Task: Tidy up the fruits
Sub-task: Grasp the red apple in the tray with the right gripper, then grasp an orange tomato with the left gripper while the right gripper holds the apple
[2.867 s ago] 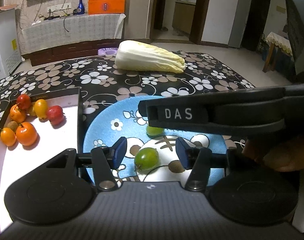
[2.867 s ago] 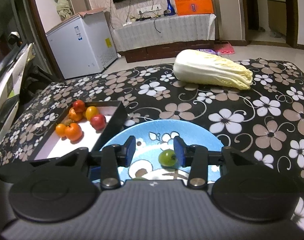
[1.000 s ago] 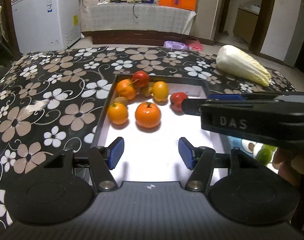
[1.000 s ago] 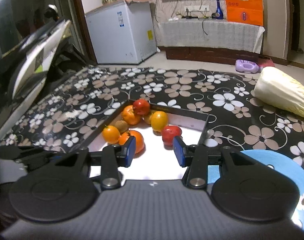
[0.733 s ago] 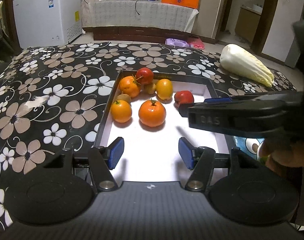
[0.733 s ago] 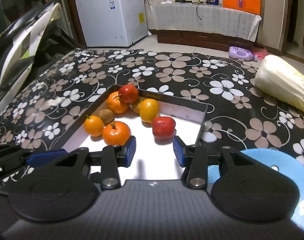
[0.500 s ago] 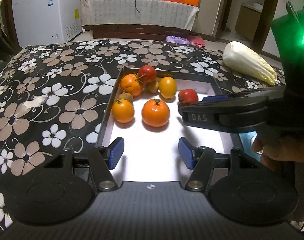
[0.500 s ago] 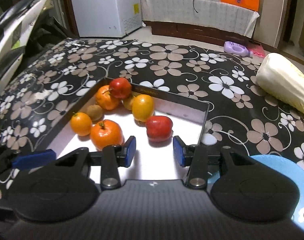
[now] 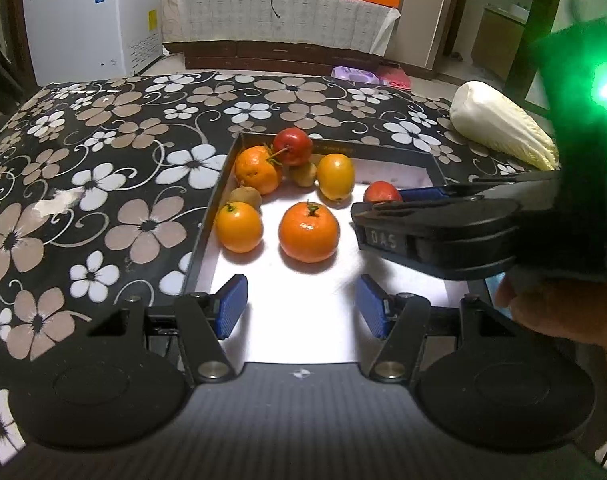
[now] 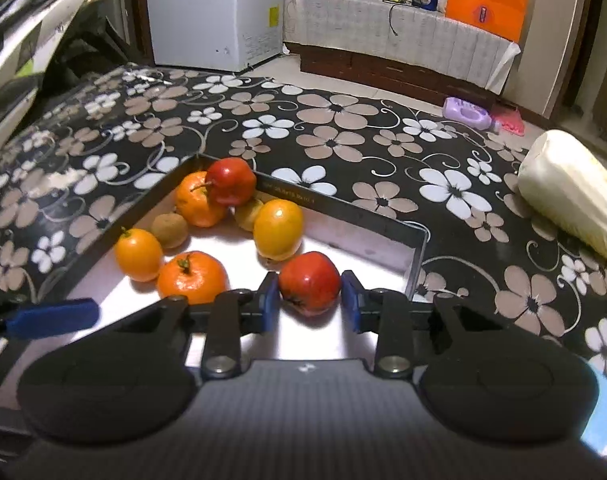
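The red fruit (image 10: 309, 288) nearest the front is lying on the white floor of the black-walled tray (image 10: 339, 204), close to the tray's right-hand wall, and it is framed between the two blue pads of the right claw (image 10: 310, 300). The jaws of that claw are closing at this moment; the left pad appears to be touching the fruit's skin, while a thin gap seems to remain at the right pad, so a firm grip is not yet judged to be made. The step in hand is therefore read as the grasp of this red fruit. For the next move, the closure is to be completed squarely across the fruit's widest part, and the lift is to be kept clear of the tray wall and of the neighbouring yellow-orange fruit (image 10: 278, 229). The left claw (image 9: 299, 306) is held released and empty over the tray's bare near floor. Within the tray, seven further fruits are grouped toward the far-left corner: a large orange (image 9: 308, 232), a smaller orange (image 9: 239, 227), a stemmed orange (image 9: 258, 169), a second red fruit (image 9: 292, 147) and two small brown fruits (image 9: 245, 197). Outside the tray, on the flowered bench (image 9: 103, 184), a Chinese cabbage (image 9: 499, 128) is lying well apart to the right.
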